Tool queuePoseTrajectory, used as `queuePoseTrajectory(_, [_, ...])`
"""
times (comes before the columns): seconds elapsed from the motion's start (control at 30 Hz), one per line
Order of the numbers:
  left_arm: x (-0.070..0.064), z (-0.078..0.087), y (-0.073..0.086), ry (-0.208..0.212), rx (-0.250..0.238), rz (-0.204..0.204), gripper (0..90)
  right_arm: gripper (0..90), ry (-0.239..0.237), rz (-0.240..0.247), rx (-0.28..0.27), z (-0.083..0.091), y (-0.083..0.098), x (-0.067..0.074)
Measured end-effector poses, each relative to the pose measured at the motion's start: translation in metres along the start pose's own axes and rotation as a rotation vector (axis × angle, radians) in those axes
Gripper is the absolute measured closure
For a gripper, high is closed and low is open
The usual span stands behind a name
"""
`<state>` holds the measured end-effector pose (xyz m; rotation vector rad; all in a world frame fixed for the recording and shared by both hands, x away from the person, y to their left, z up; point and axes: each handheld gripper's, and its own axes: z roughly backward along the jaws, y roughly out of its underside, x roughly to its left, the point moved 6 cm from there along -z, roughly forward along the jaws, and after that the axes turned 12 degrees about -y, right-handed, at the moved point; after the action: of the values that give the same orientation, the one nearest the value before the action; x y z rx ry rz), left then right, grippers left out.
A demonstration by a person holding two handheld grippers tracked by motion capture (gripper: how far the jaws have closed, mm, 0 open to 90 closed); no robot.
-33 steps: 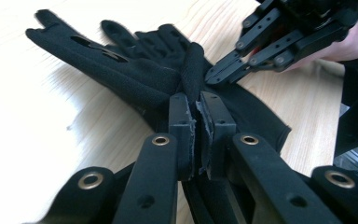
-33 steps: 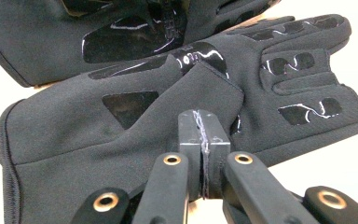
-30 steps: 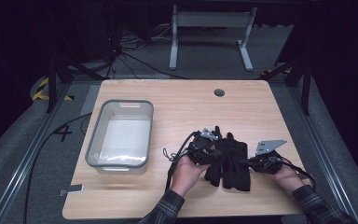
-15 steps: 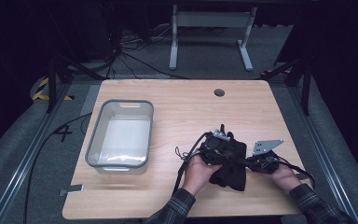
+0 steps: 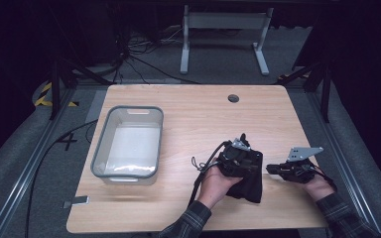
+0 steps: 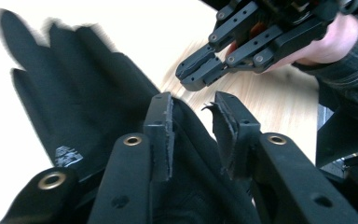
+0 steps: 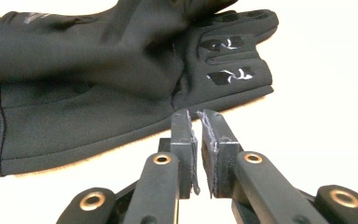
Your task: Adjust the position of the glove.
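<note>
Gloves, black, lie in a pile on the table, front right part, well right of the bin. In the high view the left gripper sits on top of the pile, left hand at the pile's near left edge. Right gripper is just right of the pile, tips pointing at it, a small gap between; right hand behind it, grey plate on top.

Left gripper view: jaws stand apart, just been opening; black glove fabric lies under and between them, pads not pressing on it. Glove fingers spread to the upper left, small white logo near the cuff. Right gripper shows beyond, tips almost together, off the fabric.

Right gripper view: right gripper jaws nearly together, thin slit left, just been opening a little, nothing between them. Tips sit just in front of the glove edge, not touching. Glove lies flat, cuff to the left, white grip marks on its fingers at right; a second fold of fabric lies over it.

Bin is clear plastic with a grey rim, on the table's left part. Round hole near the table's far edge.
</note>
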<state>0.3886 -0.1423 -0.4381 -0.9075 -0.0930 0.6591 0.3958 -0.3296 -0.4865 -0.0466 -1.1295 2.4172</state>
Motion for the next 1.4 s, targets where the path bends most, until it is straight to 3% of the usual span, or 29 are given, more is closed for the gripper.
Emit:
queuePoseTrajectory(0.1, [0.002,0.004,-0.003,0.001,-0.017,-0.011,73.2,78.1,0.012,-0.005,-0.008,0.005,0.002,-0.003])
queuePoseTrajectory(0.3, [0.012,0.003,0.000,-0.054,0.014,-0.048,88.3,59.0,0.055,-0.031,-0.021,0.016,0.010,-0.010])
queuePoseTrajectory(0.4, [0.020,-0.002,0.003,-0.080,0.031,-0.053,89.4,43.6,0.097,-0.062,-0.021,0.023,0.018,-0.017])
queuePoseTrajectory(0.6, [0.025,-0.017,0.004,-0.084,0.055,-0.055,89.4,29.1,0.158,-0.102,-0.028,0.035,0.032,-0.027])
queuePoseTrajectory(0.9, [0.011,-0.035,-0.002,-0.057,0.072,-0.098,89.4,20.7,0.172,-0.099,-0.021,0.036,0.041,-0.029])
queuePoseTrajectory(1.23, [-0.002,-0.058,-0.009,-0.023,0.086,-0.111,89.4,16.5,0.169,-0.086,0.010,0.028,0.044,-0.029])
queuePoseTrajectory(1.4, [-0.006,-0.072,-0.004,-0.016,0.121,-0.116,89.4,15.8,0.167,-0.083,0.006,0.028,0.044,-0.029])
